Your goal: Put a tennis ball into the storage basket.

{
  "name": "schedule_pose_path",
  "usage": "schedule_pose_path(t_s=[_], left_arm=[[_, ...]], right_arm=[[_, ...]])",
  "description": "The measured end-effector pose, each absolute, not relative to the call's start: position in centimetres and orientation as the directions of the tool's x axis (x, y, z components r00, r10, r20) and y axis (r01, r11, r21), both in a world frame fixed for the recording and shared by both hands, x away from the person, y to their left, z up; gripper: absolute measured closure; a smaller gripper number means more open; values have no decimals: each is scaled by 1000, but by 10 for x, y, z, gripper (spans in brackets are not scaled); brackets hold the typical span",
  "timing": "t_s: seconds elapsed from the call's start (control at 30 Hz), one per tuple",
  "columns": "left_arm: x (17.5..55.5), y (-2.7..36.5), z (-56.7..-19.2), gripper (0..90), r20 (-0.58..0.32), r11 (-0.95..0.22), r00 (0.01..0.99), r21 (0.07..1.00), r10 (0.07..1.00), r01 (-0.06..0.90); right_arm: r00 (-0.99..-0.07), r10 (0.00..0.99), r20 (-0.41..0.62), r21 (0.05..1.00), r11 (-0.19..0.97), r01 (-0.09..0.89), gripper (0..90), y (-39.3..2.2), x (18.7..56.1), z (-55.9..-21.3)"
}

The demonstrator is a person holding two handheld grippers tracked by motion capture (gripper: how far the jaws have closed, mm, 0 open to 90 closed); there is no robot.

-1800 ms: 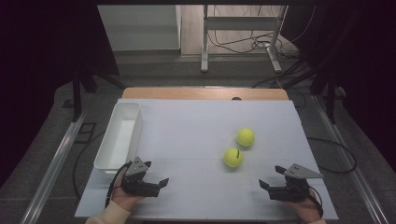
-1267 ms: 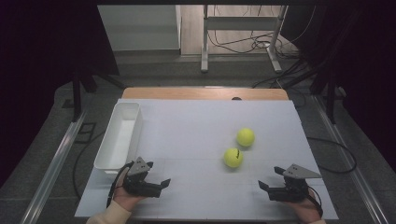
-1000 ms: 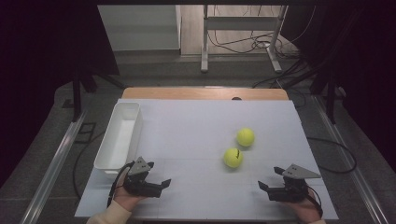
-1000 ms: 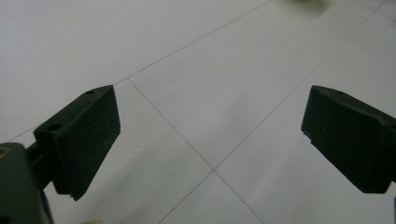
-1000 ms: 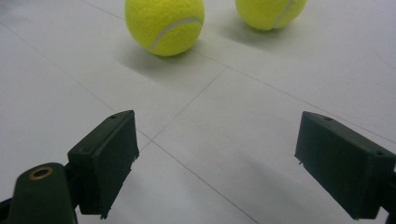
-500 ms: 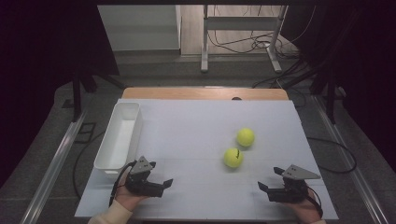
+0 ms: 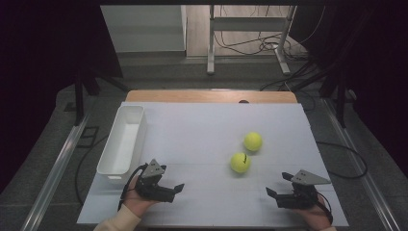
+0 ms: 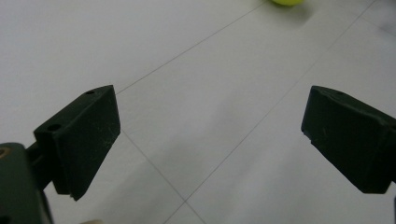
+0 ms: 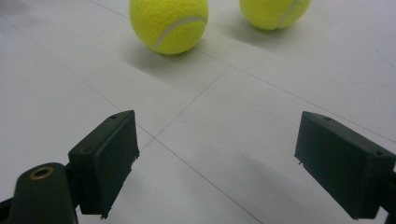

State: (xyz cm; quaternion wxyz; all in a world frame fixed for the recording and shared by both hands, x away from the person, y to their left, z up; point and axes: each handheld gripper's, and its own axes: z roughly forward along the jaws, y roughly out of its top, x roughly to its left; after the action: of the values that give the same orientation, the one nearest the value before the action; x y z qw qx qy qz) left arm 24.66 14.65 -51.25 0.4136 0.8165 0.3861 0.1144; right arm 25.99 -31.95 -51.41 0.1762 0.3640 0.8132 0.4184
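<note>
White table [image 7: 202,125], long white bin [image 7: 122,144] along its left edge, long axis running near-to-far, open top up, looks empty. Two tennis balls right of centre: nearer ball [image 7: 240,162] and farther ball [image 7: 252,141], just beside each other, not touching as far as I can tell. Balls are round, so no long axis or heading; seam orientation is irrelevant for grasp.

Left gripper [image 7: 175,188] near the bin's near end, jaws wide, nothing held. Right gripper [image 7: 277,184] at near right, jaws wide, empty, aimed at the nearer ball.

Step looks like pre-reach: nothing grasped yet. Next move likely: right gripper advances, straddles the nearer ball at its widest line, closes, carries to bin.
</note>
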Motion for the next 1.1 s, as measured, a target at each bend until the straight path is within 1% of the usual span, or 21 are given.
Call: schedule_pose_path(t_s=[0.17,0.47,1.1], left_arm=[[248,145,-510,55,-129,-364,682,767,720,529],[254,140,-506,57,-148,-350,684,771,715,532],[274,107,-500,60,-144,-405,743,763,654,504]], right_arm=[[-678,734,23,810,384,443,138,-318,260,-514],[-688,725,18,808,395,437,138,-315,263,-515],[-686,728,9,800,406,442,141,-312,265,-515]])
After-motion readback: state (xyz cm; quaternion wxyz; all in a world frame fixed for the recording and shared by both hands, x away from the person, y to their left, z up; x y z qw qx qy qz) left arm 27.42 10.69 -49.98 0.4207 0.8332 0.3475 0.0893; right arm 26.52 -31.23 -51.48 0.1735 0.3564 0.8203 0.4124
